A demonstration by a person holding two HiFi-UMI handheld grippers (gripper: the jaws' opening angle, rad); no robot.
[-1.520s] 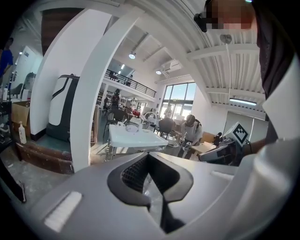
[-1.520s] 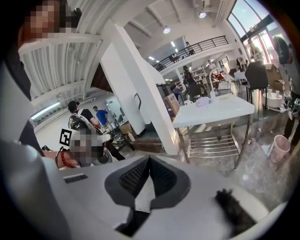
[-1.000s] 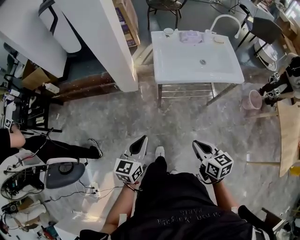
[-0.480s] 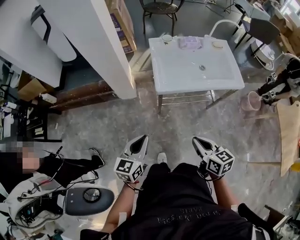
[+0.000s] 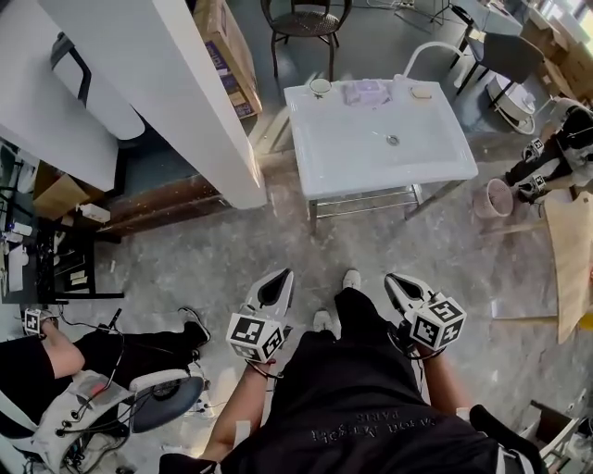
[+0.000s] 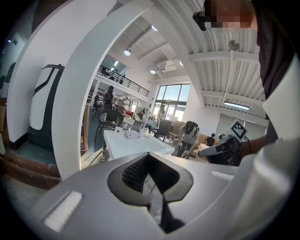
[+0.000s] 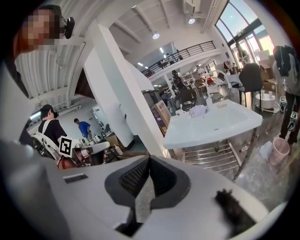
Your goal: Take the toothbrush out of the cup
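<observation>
A small white cup (image 5: 321,86) stands at the far left corner of the white sink table (image 5: 371,148), well ahead of me; the toothbrush is too small to make out. My left gripper (image 5: 278,278) and right gripper (image 5: 395,280) are held side by side in front of my body, both pointing towards the sink and far short of it. Each is shut with nothing in it. In the left gripper view the closed jaws (image 6: 149,154) frame the sink table (image 6: 136,143). The right gripper view shows its closed jaws (image 7: 149,159) below the sink table (image 7: 211,124).
A white pillar (image 5: 185,83) rises left of the sink, with a chair (image 5: 301,18) behind it. A crumpled cloth (image 5: 363,91) lies on the sink's back rim. A pink bucket (image 5: 489,197) and a crouching person (image 5: 556,139) are at the right; a seated person (image 5: 56,361) is at the left.
I have moved forward: the sink table looks larger and nearer. Both grippers keep their place before me and stay shut. The seated person at the left has shifted.
</observation>
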